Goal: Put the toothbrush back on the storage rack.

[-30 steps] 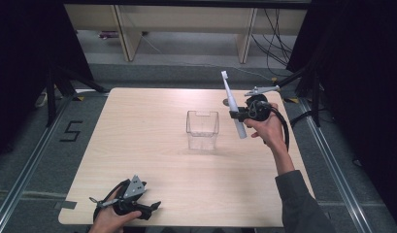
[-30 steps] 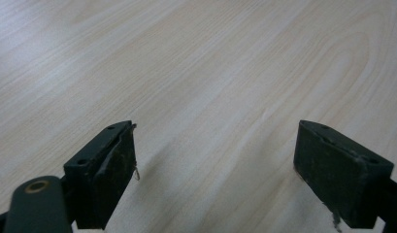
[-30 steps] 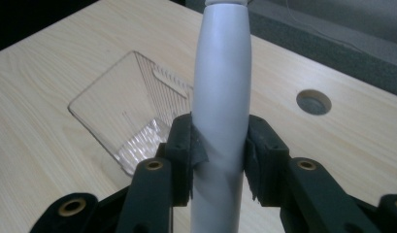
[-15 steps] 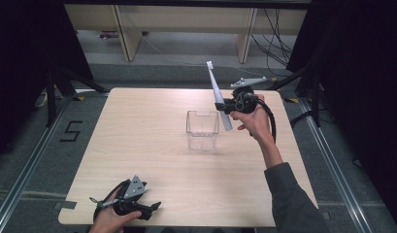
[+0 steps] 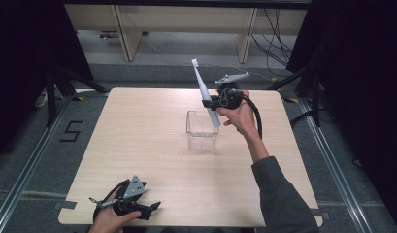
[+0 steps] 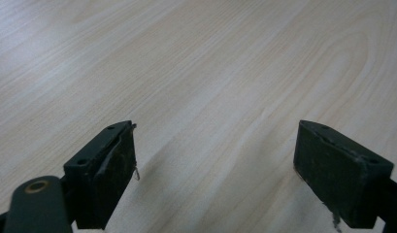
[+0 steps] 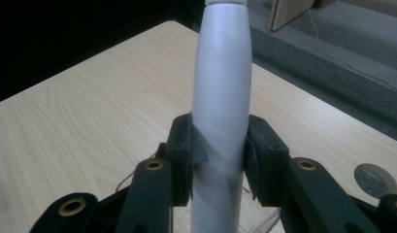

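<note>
A white electric toothbrush is clamped at its thick handle by the right gripper, just above the clear container. It is judged light, stiff and slippery. The left gripper is held open, empty.

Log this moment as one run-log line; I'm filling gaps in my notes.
right claw: shut on white electric toothbrush, tilted, above clear container | left claw: open, at near edge of table
</note>
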Motion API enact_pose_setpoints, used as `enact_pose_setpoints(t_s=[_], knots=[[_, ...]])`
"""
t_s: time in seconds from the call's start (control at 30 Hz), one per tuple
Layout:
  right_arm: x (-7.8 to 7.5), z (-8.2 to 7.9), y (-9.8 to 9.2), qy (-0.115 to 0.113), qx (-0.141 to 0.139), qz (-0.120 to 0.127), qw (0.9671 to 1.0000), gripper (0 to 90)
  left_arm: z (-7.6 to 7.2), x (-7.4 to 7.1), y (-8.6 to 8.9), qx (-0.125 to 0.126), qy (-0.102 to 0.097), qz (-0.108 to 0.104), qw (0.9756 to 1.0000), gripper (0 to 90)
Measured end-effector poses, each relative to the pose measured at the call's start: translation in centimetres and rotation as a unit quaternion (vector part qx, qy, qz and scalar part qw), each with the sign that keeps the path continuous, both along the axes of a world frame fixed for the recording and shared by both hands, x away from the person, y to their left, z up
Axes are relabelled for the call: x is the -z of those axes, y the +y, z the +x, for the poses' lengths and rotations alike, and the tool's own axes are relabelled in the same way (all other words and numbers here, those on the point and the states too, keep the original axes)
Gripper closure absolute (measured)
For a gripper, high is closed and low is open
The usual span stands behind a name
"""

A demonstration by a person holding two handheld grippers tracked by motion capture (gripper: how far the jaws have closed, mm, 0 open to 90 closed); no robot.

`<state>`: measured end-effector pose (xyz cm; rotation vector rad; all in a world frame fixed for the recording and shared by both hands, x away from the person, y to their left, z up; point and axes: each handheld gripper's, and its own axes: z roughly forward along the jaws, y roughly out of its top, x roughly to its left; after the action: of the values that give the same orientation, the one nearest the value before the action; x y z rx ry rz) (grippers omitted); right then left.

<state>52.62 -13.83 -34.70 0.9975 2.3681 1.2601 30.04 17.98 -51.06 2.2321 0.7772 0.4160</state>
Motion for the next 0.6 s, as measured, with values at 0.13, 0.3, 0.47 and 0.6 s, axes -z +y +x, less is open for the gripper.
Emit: enact_pose_setpoints(t_s=[0.13,0.3,0.47,0.6], knots=[[0.7,0.5,0.7,-0.002,-0.006,-0.004,1.0,66.9,0.0,0.0,0.0,-0.001,-0.001,-0.001,1.0,15.0],[1.5,1.0,1.4,0.002,-0.007,-0.018,0.9998,66.9,-0.1,0.0,0.0,-0.005,0.002,-0.006,1.0,15.0],[2.3,1.1,2.0,0.006,-0.01,-0.025,0.9996,66.9,-0.1,0.0,0.0,0.0,0.0,-0.002,1.0,15.0],[2.8,1.2,2.4,0.011,-0.013,-0.038,0.9991,66.9,-0.2,0.0,0.1,-0.004,0.002,-0.007,1.0,15.0]])
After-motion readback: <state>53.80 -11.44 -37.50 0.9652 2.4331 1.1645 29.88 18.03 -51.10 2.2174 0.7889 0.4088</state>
